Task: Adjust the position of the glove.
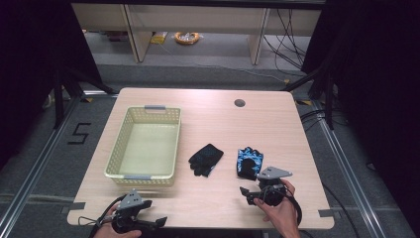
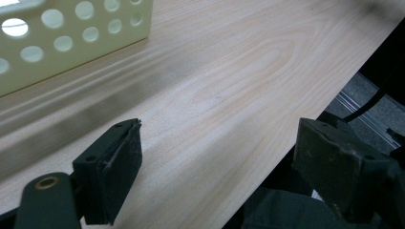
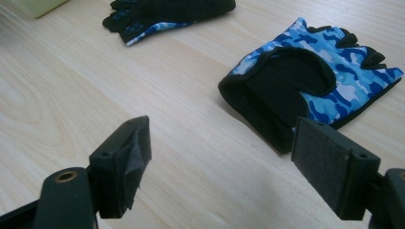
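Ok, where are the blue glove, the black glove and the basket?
blue glove (image 3: 334, 81), right gripper view, on its camouflage back.
black glove (image 1: 205, 158), high view, on its palm.
basket (image 1: 143, 177), high view, on its near rim.

Blue camouflage fingerless glove (image 3: 325, 81) with black palm, lying flat on the bench (image 1: 208, 114), cuff opening toward the near edge; black glove (image 1: 205, 158) with blue trim lying flat just to its left, apart.

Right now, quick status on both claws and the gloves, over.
Left claw open, empty, at the table's near edge. Right claw open, just short of the blue camo glove. Black glove lies beside it. Basket empty. Path clear.
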`<state>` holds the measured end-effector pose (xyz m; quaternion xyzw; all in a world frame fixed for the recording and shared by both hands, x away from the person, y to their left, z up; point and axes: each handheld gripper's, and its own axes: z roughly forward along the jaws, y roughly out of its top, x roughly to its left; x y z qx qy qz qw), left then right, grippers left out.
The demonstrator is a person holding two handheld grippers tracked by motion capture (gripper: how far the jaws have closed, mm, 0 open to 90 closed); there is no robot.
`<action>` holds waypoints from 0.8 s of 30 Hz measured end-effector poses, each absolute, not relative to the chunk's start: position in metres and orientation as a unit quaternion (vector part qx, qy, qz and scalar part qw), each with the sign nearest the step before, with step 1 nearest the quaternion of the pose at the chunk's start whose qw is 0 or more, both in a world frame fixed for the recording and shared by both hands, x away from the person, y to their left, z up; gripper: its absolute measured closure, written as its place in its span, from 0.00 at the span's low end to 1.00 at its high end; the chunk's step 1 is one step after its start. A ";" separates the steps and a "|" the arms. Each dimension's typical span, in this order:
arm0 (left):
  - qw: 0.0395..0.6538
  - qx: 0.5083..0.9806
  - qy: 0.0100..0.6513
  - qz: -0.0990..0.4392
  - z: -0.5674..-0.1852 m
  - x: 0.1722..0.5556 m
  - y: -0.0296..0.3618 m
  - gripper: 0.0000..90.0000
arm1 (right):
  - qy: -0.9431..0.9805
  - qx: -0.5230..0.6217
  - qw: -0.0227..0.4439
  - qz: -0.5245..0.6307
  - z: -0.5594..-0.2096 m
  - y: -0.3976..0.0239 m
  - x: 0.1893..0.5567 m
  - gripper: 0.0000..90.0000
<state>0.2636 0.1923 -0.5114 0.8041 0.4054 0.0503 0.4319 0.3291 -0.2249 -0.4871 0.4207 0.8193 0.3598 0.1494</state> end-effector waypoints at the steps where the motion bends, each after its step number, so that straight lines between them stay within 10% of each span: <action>1: 0.433 0.803 0.407 0.052 -0.511 0.263 0.192 0.18 | 0.819 0.424 0.148 0.358 -0.486 -0.225 0.329 0.26; 16: 0.437 0.800 0.408 0.051 -0.512 0.264 0.192 0.18 | 0.823 0.388 0.158 0.384 -0.474 -0.212 0.337 0.31; 24: 0.427 0.808 0.403 0.049 -0.510 0.265 0.196 0.18 | 0.844 0.333 0.151 0.393 -0.456 -0.182 0.363 0.51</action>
